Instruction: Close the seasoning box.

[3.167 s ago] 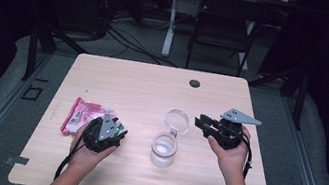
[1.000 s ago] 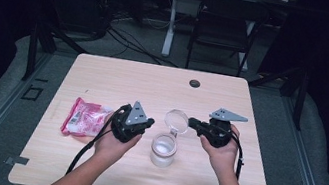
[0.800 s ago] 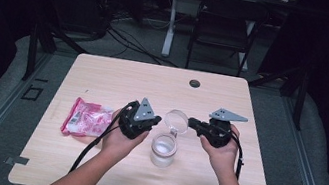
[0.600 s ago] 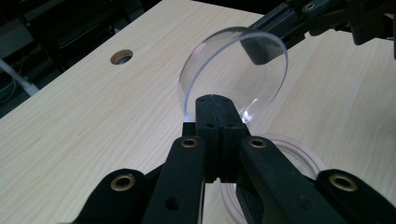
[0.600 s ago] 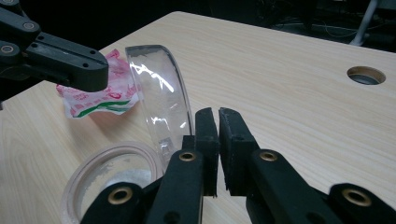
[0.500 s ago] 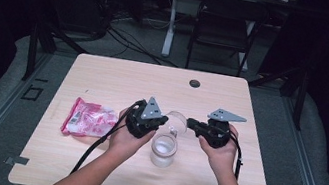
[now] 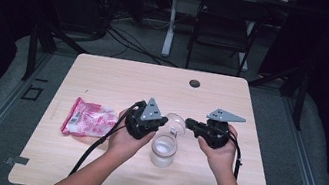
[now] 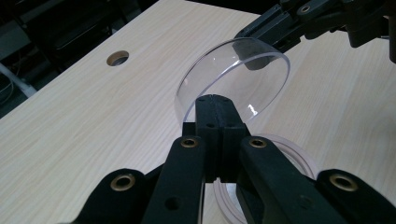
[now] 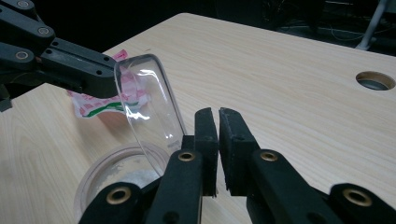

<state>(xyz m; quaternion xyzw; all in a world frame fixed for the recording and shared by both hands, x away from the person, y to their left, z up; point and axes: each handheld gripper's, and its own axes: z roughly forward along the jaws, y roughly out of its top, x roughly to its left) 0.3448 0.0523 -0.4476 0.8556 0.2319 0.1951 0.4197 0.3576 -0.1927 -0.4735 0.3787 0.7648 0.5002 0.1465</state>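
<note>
A clear round lid (image 7: 176, 123) hangs tilted over the table between my two grippers. My left gripper (image 7: 163, 122) is shut on its near rim (image 8: 219, 100), and the lid (image 8: 243, 74) rises beyond the jaws. My right gripper (image 7: 189, 122) is at the lid's other side, its jaws (image 9: 217, 116) a sliver apart with nothing between them. The lid (image 9: 147, 102) stands just left of them, and the left gripper (image 9: 105, 77) grips its far edge. An open clear jar (image 7: 164, 148) with white powder in it stands below, its rim (image 9: 116, 168) showing.
A pink snack packet (image 7: 89, 118) lies on the wooden table (image 7: 88, 171) to the left of my left hand. A cable hole (image 7: 195, 83) sits near the far edge. A folding chair (image 7: 223, 31) and cables are on the floor beyond.
My left hand has moved right from beside the packet to the lid and closed on its rim. The right hand has hardly moved. The jar stays put.
</note>
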